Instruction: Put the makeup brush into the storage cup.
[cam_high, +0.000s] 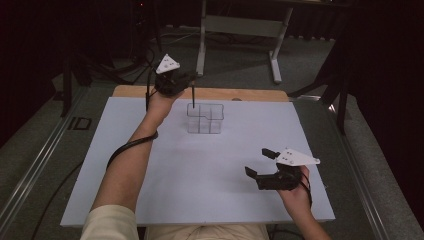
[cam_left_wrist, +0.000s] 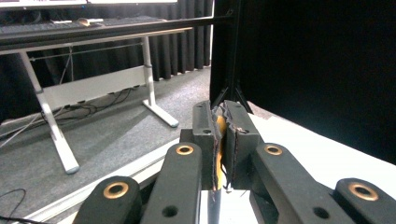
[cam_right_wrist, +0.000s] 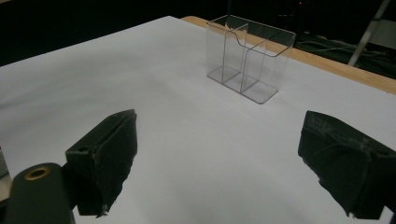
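Observation:
A clear plastic organizer box (cam_high: 205, 119) with divided compartments stands on the white board, toward its far middle; it also appears in the right gripper view (cam_right_wrist: 250, 60). My left gripper (cam_high: 190, 80) hovers just above the box's left rear corner, shut on a thin dark stick (cam_high: 193, 97) that hangs straight down with its lower end at the box's rim. In the left gripper view the jaws (cam_left_wrist: 220, 116) are pressed together on an orange part of the stick (cam_left_wrist: 221, 126). My right gripper (cam_high: 260, 162) rests low near the board's right front, open and empty (cam_right_wrist: 224, 154), facing the box.
The white board (cam_high: 200, 170) lies on a wooden tabletop (cam_high: 250, 94) whose edge shows at the back. Beyond it are grey carpet and a white desk frame (cam_high: 240, 25). Dark curtains and black stand legs (cam_high: 342, 85) close off the sides.

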